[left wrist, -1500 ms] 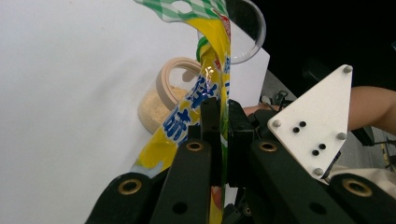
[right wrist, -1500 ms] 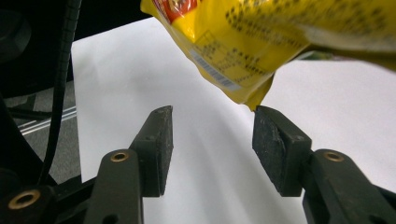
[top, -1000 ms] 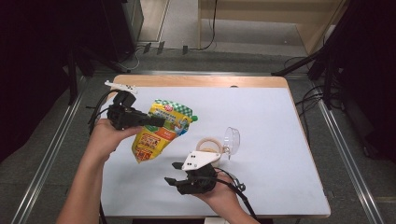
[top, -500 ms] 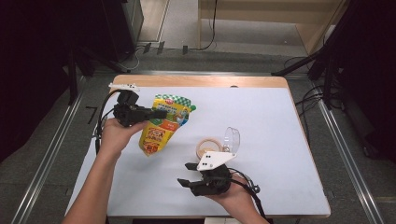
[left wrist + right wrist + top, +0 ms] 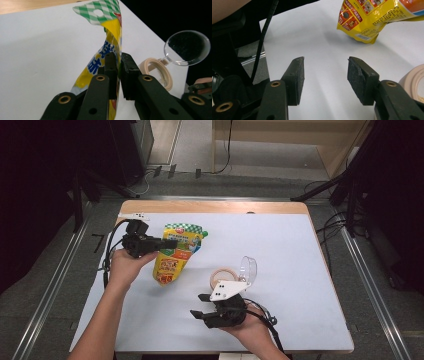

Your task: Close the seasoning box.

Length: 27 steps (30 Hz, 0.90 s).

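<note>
A yellow snack pouch (image 5: 175,257) with a green checked top lies at the left middle of the white table sheet (image 5: 280,245). My left gripper (image 5: 172,242) is shut on it, the black pads pinching the film at the pouch's edge (image 5: 110,37) in the left gripper view. The pouch's lower end (image 5: 367,17) rests on or just above the sheet. My right gripper (image 5: 197,306) is near the front edge, pointing left. Its jaws (image 5: 325,67) stand open with bare sheet between them.
A beige tape roll (image 5: 223,277) lies just behind the right gripper, and a clear magnifying lens (image 5: 247,269) stands beside it. Both appear in the left gripper view, tape roll (image 5: 156,72) and lens (image 5: 187,47). The table's wooden far edge (image 5: 215,207) shows.
My left hand has sunk a little with the pouch, which now lies flatter toward the sheet. The right hand has drawn slightly off the tape roll, uncovering it.
</note>
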Each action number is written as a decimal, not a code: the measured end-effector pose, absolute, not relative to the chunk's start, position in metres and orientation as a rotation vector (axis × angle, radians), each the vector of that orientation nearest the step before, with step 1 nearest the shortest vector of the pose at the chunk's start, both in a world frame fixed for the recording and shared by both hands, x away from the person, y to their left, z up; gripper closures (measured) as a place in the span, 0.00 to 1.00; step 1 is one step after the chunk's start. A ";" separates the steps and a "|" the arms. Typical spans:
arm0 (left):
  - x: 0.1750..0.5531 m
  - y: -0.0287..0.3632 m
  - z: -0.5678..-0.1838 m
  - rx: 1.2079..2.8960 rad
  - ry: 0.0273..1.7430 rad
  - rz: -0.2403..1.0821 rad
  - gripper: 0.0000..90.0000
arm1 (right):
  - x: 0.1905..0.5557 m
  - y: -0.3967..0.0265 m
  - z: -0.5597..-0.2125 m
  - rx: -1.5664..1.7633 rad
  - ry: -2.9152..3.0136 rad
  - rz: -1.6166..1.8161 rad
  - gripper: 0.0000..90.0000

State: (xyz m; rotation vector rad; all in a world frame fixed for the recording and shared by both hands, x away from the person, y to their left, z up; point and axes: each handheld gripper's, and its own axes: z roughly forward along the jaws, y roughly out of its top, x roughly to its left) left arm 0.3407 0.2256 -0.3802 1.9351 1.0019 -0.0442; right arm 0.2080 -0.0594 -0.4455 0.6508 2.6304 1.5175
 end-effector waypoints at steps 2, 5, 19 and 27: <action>0.340 0.229 -0.381 1.938 1.005 -0.050 0.95 | 0.208 -0.059 -0.445 0.646 2.633 1.515 0.54; 0.338 0.234 -0.381 1.945 1.020 -0.045 0.97 | 0.208 -0.059 -0.445 0.634 2.638 1.509 0.55; 0.315 0.240 -0.380 1.983 1.002 -0.045 0.98 | 0.207 -0.058 -0.441 0.599 2.636 1.485 0.56; 0.301 0.253 -0.383 1.983 1.004 -0.044 0.97 | 0.207 -0.057 -0.443 0.595 2.645 1.465 0.56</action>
